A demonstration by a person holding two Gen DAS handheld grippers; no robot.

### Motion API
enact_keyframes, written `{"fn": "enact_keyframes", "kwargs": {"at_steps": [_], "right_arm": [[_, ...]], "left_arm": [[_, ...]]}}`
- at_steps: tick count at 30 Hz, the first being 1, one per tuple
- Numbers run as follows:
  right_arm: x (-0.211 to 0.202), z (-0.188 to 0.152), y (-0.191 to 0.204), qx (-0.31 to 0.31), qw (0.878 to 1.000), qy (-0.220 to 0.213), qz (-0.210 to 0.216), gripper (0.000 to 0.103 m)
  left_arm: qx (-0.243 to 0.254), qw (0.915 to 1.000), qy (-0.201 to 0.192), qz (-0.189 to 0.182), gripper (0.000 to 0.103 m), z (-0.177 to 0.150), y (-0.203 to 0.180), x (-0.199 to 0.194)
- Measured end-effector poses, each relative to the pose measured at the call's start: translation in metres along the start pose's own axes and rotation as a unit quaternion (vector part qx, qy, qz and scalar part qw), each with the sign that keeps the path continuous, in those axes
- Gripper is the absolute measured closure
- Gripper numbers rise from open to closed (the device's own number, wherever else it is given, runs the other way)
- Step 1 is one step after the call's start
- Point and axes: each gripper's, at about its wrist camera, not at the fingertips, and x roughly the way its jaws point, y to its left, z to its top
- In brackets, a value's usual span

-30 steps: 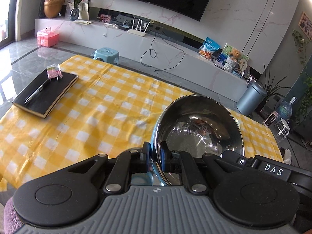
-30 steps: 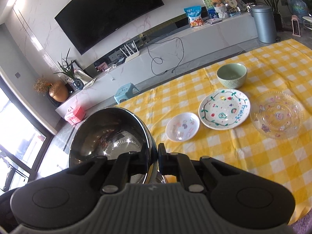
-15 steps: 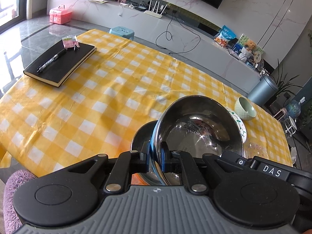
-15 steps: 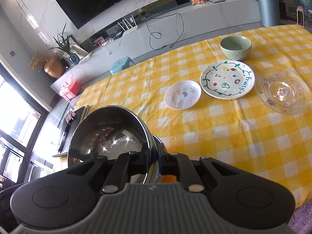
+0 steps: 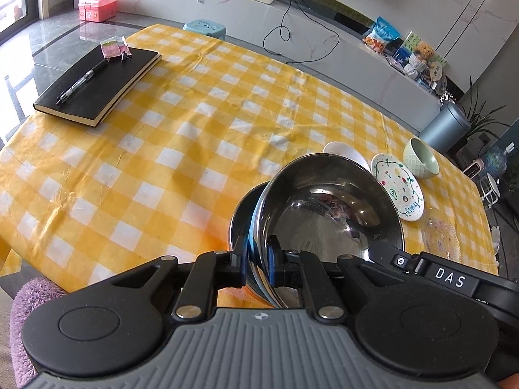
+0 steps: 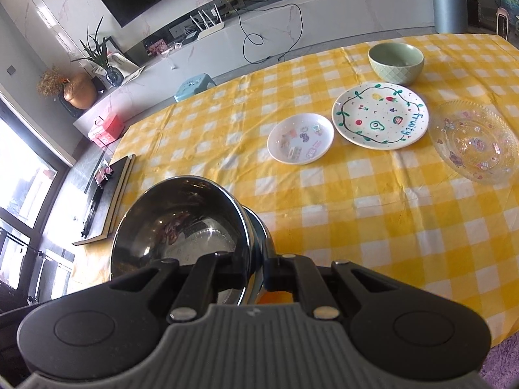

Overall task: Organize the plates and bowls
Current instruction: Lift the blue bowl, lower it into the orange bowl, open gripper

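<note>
My left gripper (image 5: pixel 258 259) is shut on the rim of a steel bowl (image 5: pixel 327 207). A second steel bowl (image 5: pixel 241 217) shows just behind it, low over the yellow checked table (image 5: pixel 162 149). My right gripper (image 6: pixel 256 259) is shut on the rim of a steel bowl (image 6: pixel 181 220), with another bowl's edge (image 6: pixel 259 230) beside it. On the table lie a small white plate (image 6: pixel 300 137), a "Fruity" painted plate (image 6: pixel 379 115), a clear glass plate (image 6: pixel 475 141) and a green bowl (image 6: pixel 395 61).
A black notebook (image 5: pixel 97 87) with a pen lies at the table's far left corner. A TV cabinet, a blue stool (image 5: pixel 204 27) and a grey bin (image 5: pixel 446 126) stand beyond the table.
Both grippers have come down toward the table with their steel bowls. The two bowls have come together, one nesting behind the other.
</note>
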Motion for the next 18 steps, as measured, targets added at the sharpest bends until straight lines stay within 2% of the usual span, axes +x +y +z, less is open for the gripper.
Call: {"fn": "enact_keyframes", "kwargs": {"at_steps": [13, 18], "right_arm": [[0.021, 0.004, -0.001, 0.005, 1.000, 0.021, -0.002, 0.096], [0.026, 0.005, -0.001, 0.003, 1.000, 0.025, 0.000, 0.089]], "left_arm": [[0.006, 0.9997, 0.024, 0.009, 0.086, 0.005, 0.003, 0.017], [0.006, 0.9996, 0.021, 0.016, 0.085, 0.007, 0.005, 0.019]]}}
